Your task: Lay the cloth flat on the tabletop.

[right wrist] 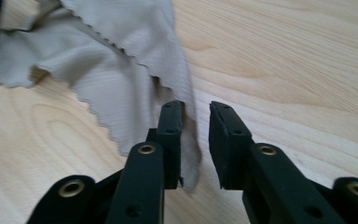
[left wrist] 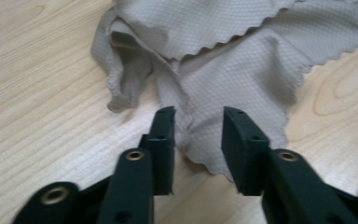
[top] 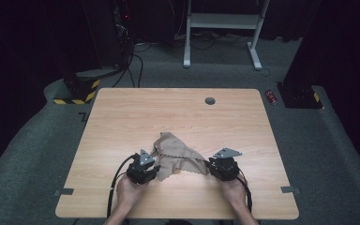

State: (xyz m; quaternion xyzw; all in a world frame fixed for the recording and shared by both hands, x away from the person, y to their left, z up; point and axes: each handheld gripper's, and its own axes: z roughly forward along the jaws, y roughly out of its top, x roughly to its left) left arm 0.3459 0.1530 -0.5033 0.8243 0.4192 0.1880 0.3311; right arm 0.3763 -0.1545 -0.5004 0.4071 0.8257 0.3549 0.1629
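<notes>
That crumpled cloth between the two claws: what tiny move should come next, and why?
Probably close both grippers on it. The cloth lies rumpled on the table; a corner sits in the open gap of the left gripper, an edge in that of the right gripper, neither pinched.

high view looks down and forward over the whole table; both gripper views sit low and close, sharing the cloth near centre.

Readable text: none on the table, the cloth or anything else.
</notes>
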